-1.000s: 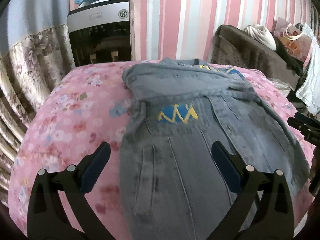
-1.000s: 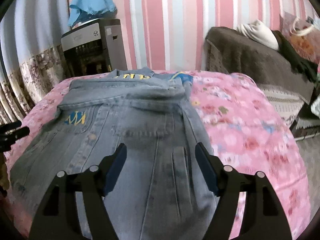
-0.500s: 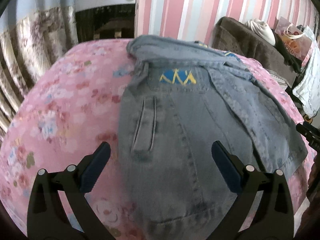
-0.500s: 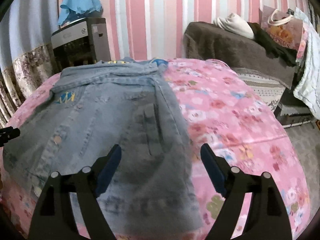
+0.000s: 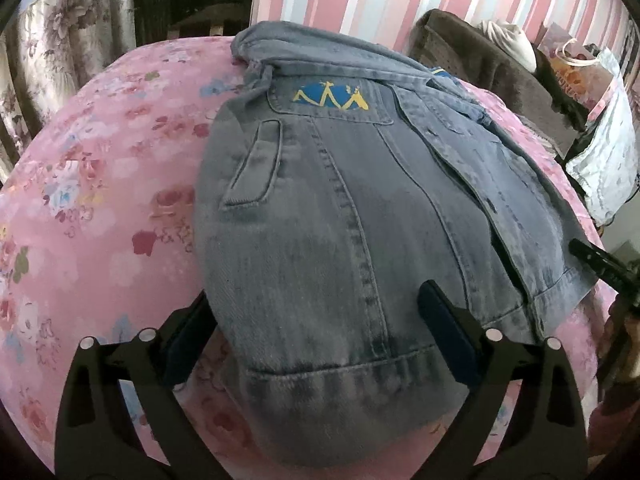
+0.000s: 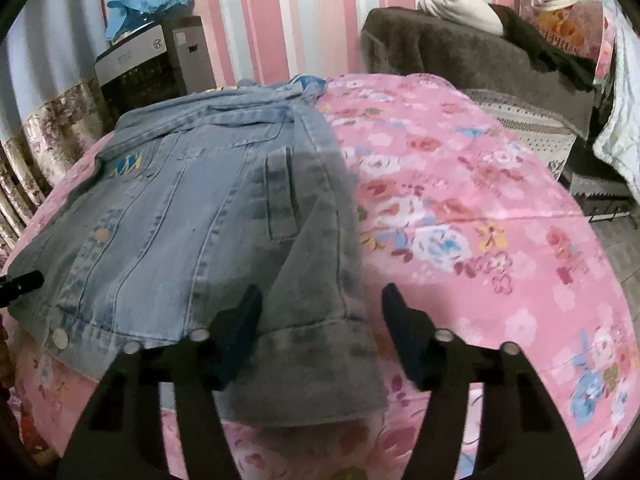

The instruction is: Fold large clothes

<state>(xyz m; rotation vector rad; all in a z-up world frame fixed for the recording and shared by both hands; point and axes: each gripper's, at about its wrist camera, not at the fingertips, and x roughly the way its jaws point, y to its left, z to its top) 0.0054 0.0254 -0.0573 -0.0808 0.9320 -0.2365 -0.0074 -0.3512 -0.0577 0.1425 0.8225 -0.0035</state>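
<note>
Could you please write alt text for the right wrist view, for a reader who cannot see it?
A denim jacket lies flat on a pink floral bedspread, and the right gripper, its fingers closing, straddles the jacket's near hem corner. A striped pink wall stands behind.

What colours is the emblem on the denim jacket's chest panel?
Blue with yellow zigzag lines; the emblem on the denim jacket shows best in the left wrist view.
</note>
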